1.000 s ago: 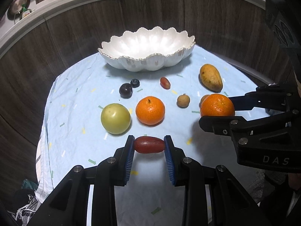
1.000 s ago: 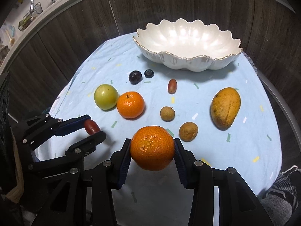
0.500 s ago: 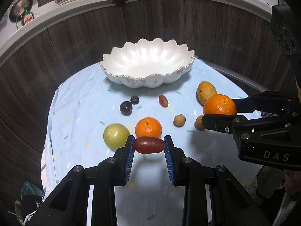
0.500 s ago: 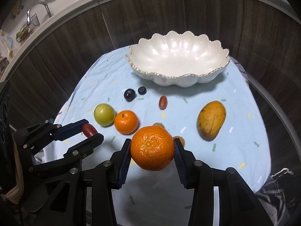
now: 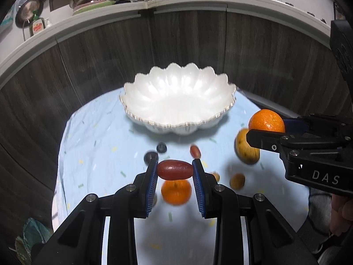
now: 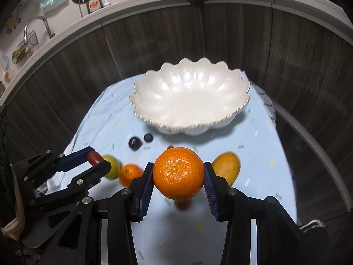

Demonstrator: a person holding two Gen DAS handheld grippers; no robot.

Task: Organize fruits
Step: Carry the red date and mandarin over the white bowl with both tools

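Now both hand-held grippers sit higher above the pale blue cloth (image 5: 92, 137) than a second ago. The left hand-held gripper (image 5: 175, 169) is clamped narrowly on the small oblong dark-red fruit (image 5: 175, 169); the right hand-held gripper (image 6: 178, 173) is closed on the round orange tangerine (image 6: 178, 173). The scalloped white ceramic bowl (image 5: 176, 101), at twelve o'clock, looms closer, while the second orange (image 5: 176, 191) and yellow mango (image 6: 226, 167) on the counter lie farther below.

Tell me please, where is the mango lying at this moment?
The mango lies on the blue cloth, right of centre in the right wrist view, in front of the white bowl and just behind the held orange.
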